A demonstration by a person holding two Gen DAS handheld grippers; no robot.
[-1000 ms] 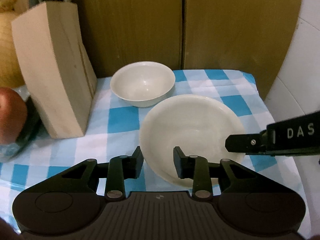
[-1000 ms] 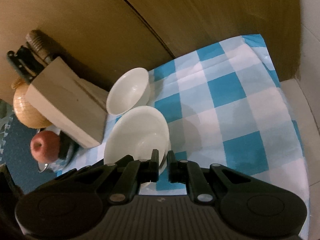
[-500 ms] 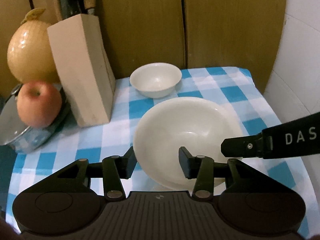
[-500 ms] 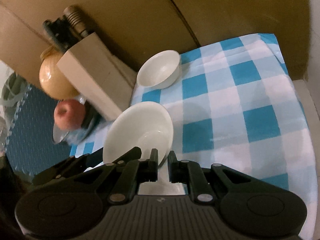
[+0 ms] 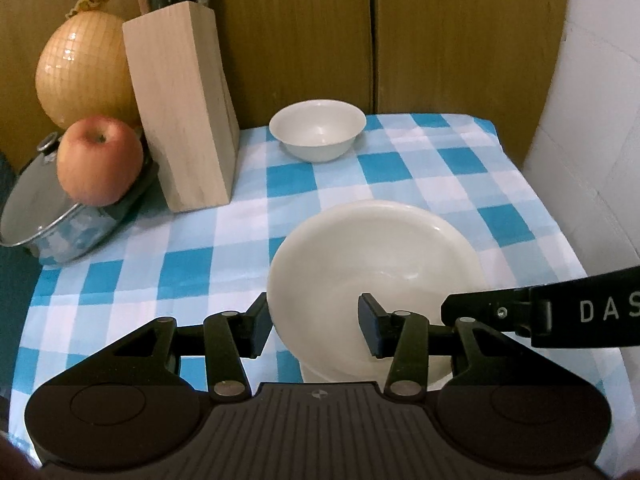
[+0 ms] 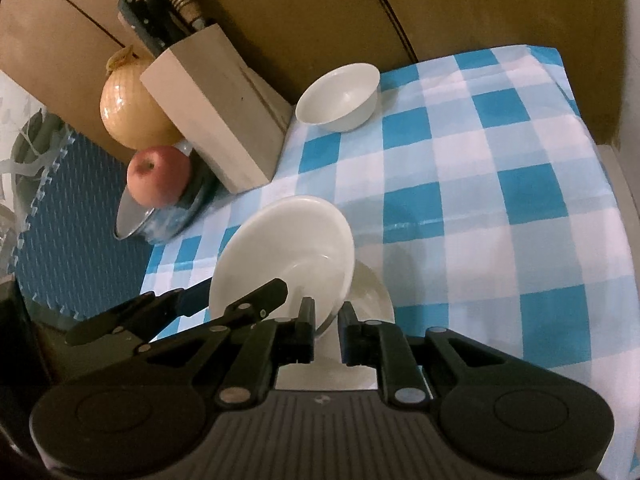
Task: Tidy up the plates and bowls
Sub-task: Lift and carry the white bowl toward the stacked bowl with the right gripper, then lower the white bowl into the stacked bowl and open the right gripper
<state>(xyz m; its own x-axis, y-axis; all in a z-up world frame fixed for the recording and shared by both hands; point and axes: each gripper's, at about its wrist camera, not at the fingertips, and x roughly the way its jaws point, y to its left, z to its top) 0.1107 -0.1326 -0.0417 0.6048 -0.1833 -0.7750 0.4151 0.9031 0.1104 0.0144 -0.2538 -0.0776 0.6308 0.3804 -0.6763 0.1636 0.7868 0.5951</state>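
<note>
Left wrist view: left gripper (image 5: 315, 326) is straddling the near rim of the plate (image 5: 376, 268), pads off it, released. Small bowl (image 5: 318, 129) is sitting well apart at the back of the checked cloth (image 5: 192, 264); stacking is looking undone. Vs earlier: jaws wider, scene pulled back.

Right wrist view: right gripper (image 6: 325, 334) is pinching the plate's (image 6: 280, 256) tilted edge, w/ jaws easing open.

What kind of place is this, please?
Most likely a home kitchen corner. A wooden knife block with handles sticking out stands beside an onion and an apple resting on a lidded pot. White bowls sit on a blue checked cloth against wooden panels.
</note>
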